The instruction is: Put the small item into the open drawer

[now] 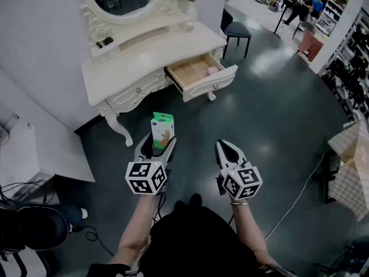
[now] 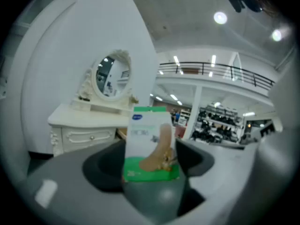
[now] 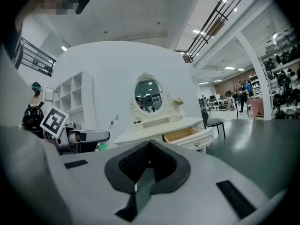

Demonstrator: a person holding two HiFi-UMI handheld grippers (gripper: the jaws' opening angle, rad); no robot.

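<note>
My head camera looks steeply down over my left hand-held gripper [image 1: 157, 139] and right hand-held gripper [image 1: 224, 145]. Their cameras face forward along the jaws; all three views share the white worktop [image 1: 155, 53], well ahead.

Box [image 2: 151, 144] print is blurred; the pale item [image 1: 212, 71] in the drawer [image 1: 190, 73] is unidentifiable.

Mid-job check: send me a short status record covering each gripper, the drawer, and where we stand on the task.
left gripper: closed on the small box, which stands upright between the jaws
right gripper: jaws together, nothing in them
drawer: pulled open at the right end of the dressing table in the head view; a small pale item lies inside
position: both grippers short of the table, with bare floor between
task status: box not yet in the drawer
</note>
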